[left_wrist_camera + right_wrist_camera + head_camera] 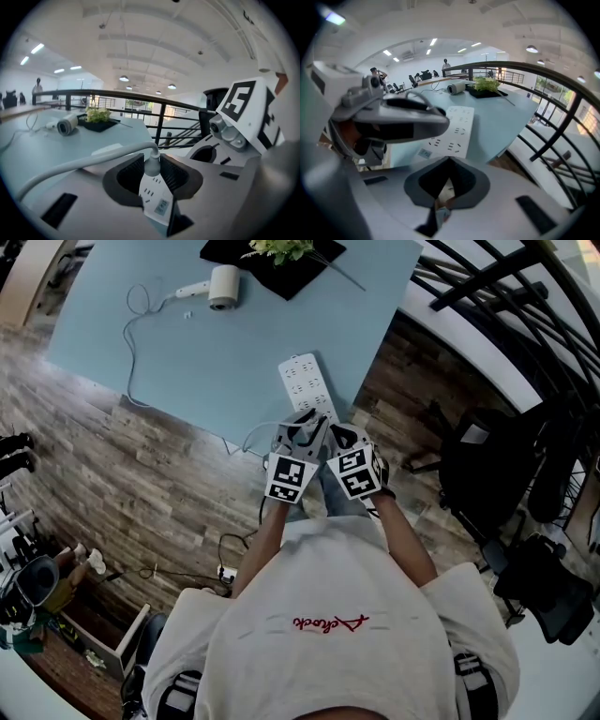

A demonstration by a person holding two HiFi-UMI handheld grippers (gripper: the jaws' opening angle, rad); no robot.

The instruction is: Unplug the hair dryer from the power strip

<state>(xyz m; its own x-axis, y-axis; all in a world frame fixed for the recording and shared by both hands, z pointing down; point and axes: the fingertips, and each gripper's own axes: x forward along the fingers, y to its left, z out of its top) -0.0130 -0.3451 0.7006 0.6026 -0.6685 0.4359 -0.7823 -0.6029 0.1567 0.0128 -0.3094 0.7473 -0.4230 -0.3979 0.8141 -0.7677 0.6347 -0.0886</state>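
left hand-held gripper is clamped on the hair dryer's plug. plug looks still seated in the near end of the power strip, by the near edge of the surface. right hand-held gripper: jaws nearly together, nothing clearly gripped. risk: unpinned strip lifts with the plug or slides off the edge. left gripper view shows the grip; only the head view shows the hair dryer, far left.
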